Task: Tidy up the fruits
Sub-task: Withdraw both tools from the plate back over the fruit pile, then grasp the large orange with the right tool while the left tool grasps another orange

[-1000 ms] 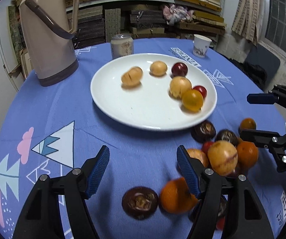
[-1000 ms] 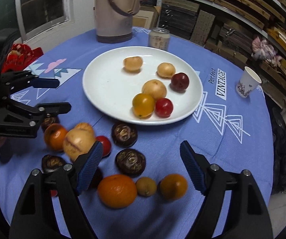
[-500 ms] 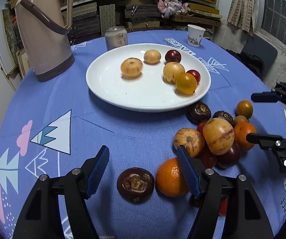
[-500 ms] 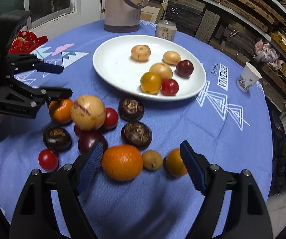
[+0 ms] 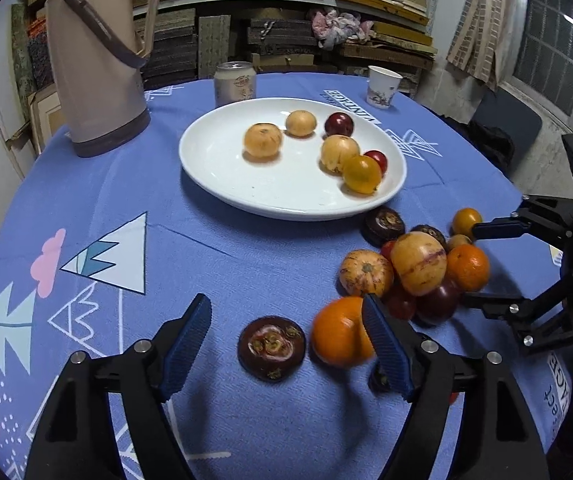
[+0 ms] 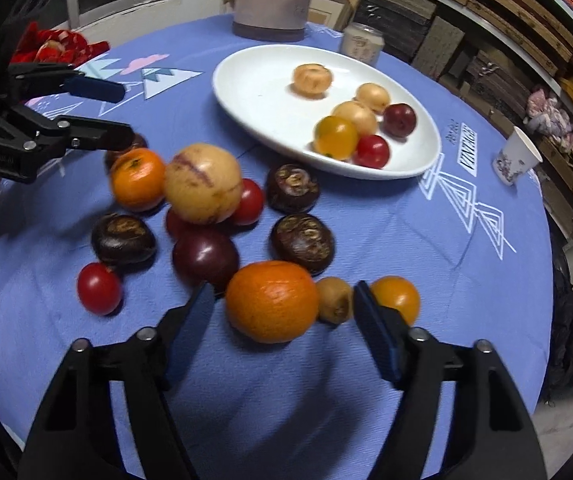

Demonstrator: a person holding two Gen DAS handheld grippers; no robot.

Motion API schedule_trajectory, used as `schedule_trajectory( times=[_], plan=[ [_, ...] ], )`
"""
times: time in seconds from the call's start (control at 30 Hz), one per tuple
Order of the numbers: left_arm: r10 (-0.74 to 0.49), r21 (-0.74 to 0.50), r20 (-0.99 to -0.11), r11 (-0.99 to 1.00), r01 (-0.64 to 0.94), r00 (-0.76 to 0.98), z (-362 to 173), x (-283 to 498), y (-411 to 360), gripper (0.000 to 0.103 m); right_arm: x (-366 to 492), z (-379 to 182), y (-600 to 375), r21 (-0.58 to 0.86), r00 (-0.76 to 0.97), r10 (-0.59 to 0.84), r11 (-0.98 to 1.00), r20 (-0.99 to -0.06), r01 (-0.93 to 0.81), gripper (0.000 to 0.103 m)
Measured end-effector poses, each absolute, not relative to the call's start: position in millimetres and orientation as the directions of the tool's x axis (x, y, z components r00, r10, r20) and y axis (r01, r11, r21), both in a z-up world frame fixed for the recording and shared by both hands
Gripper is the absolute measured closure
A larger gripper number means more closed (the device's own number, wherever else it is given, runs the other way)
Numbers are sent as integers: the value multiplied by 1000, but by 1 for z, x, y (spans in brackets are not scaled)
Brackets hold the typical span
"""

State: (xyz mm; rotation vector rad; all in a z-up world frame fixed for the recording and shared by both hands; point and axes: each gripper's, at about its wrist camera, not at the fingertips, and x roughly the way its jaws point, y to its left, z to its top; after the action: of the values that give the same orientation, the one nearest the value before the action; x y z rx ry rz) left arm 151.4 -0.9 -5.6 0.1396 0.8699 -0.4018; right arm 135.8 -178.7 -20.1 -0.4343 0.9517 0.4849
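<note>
Between the right tool's (image 6: 280,324) pads sits a big orange (image 6: 272,300), loose on the worktop (image 6: 426,264); the jaws have just been closing but stand apart, likely to lift it to the white plate (image 6: 262,96) farther ahead. Ahead of the left tool (image 5: 286,340), a dark mangosteen (image 5: 272,348) lies untouched, jaws widening, gripping nothing.

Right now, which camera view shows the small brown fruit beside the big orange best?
The right wrist view: the brown fruit sits close and unhidden beside the big orange. In the left wrist view it is far and mostly hidden.
</note>
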Motion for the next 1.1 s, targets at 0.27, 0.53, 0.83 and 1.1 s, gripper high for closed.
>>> schedule_trajectory(
  times=[0.27,0.53,0.83,1.1],
  plan=[
    [-266,15,-794,890,456,546,-17,146,-16,24,134,-22,-179,-98,464,240,799,-853,-593,47],
    [-285,-26,-835,875,484,470,-27,146,-14,22,133,-23,-179,-107,460,231,795,-857,-597,47],
    [-302,-31,-830,864,502,469,-28,145,-15,22,130,-32,-174,-126,446,210,781,-870,-612,45],
    [-390,-74,-789,827,557,474,-23,136,-25,22,135,-34,-177,-109,441,213,794,-872,-598,53]
  ],
)
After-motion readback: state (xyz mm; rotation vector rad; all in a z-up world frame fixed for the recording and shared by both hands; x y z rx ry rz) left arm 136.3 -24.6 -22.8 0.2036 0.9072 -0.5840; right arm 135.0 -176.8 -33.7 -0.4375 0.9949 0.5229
